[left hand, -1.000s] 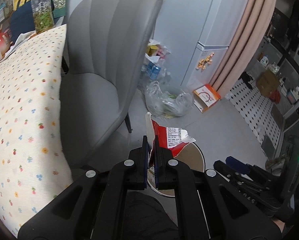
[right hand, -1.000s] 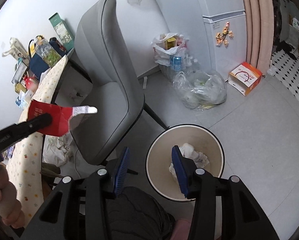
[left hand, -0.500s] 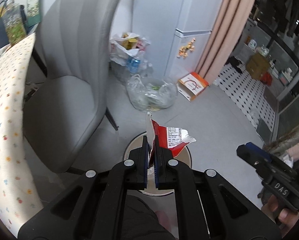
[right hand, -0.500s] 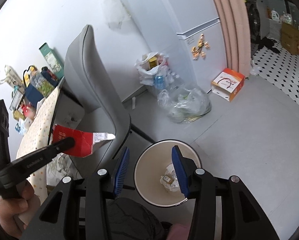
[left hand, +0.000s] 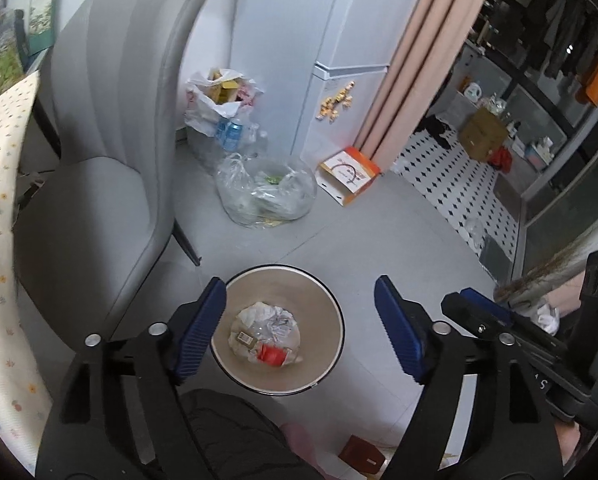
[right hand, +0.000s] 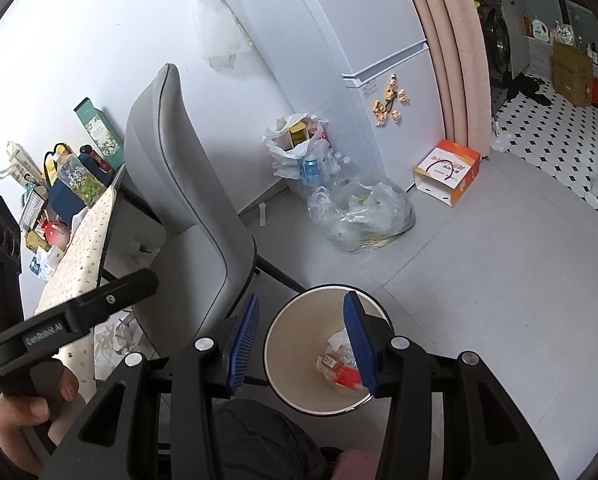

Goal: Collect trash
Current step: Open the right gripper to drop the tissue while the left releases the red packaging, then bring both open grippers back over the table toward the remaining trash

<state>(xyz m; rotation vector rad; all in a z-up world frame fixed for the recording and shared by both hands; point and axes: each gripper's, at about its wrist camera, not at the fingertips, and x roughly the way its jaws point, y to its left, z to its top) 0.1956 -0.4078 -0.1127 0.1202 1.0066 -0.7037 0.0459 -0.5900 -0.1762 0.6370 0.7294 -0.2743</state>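
Dropped since earlier, red wrapper (left hand: 273, 354) lies in bin (left hand: 335, 320); left gripper (left hand: 299, 330) and right gripper (right hand: 305, 346), "GenRobot.AI"-marked, gape empty.

One trash bin (left hand: 335, 312), one chair (left hand: 99, 184), two floor bags (left hand: 267, 192), perhaps more behind.

Readable only: "GenRobot.AI" in white on the black left gripper (right hand: 75, 314), left of the grey chair (right hand: 187, 184). Carton and package print too small.
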